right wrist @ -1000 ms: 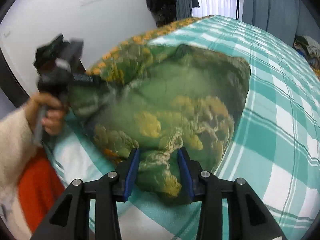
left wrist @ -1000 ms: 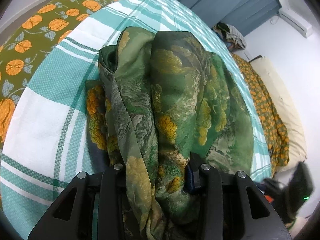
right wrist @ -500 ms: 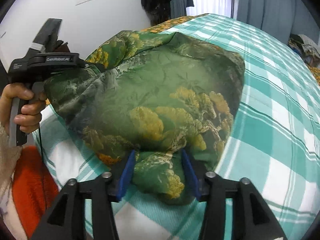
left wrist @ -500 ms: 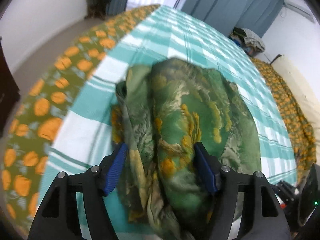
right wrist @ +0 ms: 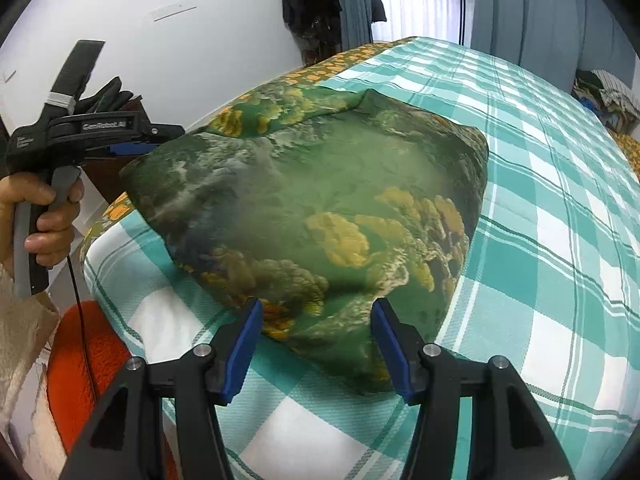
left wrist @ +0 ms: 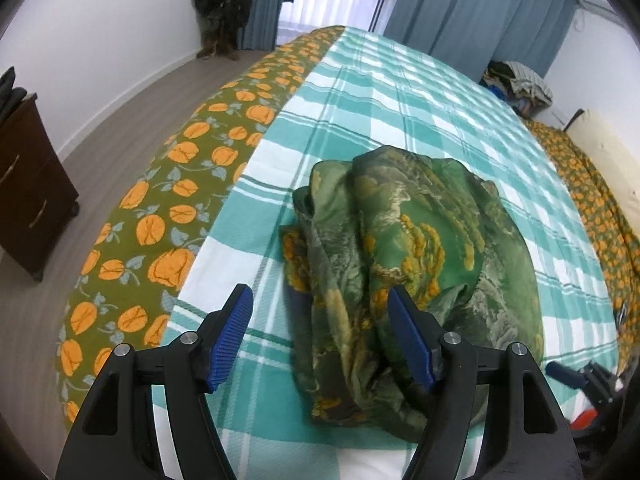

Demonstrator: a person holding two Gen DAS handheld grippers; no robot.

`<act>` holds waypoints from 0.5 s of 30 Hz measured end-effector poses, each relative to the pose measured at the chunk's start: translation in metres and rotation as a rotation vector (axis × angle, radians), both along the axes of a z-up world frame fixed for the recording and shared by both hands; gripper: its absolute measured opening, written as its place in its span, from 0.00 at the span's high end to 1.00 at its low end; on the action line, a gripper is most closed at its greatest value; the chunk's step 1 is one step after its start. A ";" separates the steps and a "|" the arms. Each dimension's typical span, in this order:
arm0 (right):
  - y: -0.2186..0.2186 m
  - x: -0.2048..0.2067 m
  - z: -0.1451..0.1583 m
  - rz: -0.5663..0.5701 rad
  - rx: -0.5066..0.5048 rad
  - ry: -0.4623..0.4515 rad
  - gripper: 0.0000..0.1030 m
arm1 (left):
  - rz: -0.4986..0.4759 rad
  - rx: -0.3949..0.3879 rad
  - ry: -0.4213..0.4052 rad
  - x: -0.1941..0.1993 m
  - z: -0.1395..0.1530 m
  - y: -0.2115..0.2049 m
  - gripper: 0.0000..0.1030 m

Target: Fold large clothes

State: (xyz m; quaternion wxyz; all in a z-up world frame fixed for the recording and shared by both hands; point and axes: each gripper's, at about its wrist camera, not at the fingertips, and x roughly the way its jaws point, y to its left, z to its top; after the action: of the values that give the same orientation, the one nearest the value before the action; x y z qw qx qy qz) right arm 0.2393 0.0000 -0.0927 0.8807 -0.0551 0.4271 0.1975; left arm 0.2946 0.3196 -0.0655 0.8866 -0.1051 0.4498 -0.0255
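Observation:
The green cloth with yellow flower print (left wrist: 404,264) lies as a folded, rumpled bundle on the checked bedsheet (left wrist: 360,120). My left gripper (left wrist: 322,336) hovers open above its near end; the blue pads (left wrist: 236,336) press on nothing, and part of the bundle shows between them. In the right wrist view the same cloth (right wrist: 320,208) spreads out smooth on top. My right gripper (right wrist: 316,344) stands open at its near edge, both pads apart from the fabric. The left gripper (right wrist: 160,138), held by a hand (right wrist: 44,216), sits at the cloth's far left corner.
An olive bedcover with orange flowers (left wrist: 180,200) hangs over the bed's left side. A dark wooden cabinet (left wrist: 28,200) stands on the floor to the left. A pile of clothes (left wrist: 516,80) lies beyond the bed near blue curtains. Something orange-red (right wrist: 80,352) lies by the bed.
Both grippers were shut on the cloth; both have opened, let go and drawn back upward. The bundle has dropped flat onto the sheet.

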 end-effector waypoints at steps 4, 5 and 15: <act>0.010 0.002 0.022 0.023 0.016 -0.069 0.44 | 0.024 -0.193 0.035 0.006 -0.013 0.032 0.23; 0.014 0.008 0.029 0.032 0.023 -0.087 0.44 | 0.036 -0.250 0.052 0.009 -0.020 0.041 0.22; 0.090 0.079 -0.022 0.135 0.043 0.046 0.54 | 0.029 -0.623 0.141 0.023 -0.087 0.060 0.18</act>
State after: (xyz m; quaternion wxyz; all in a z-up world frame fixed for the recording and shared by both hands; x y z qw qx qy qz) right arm 0.3179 0.0897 -0.1145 0.8562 -0.0603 0.4381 0.2670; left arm 0.3180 0.3794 -0.1523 0.7787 -0.3794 0.4791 -0.1421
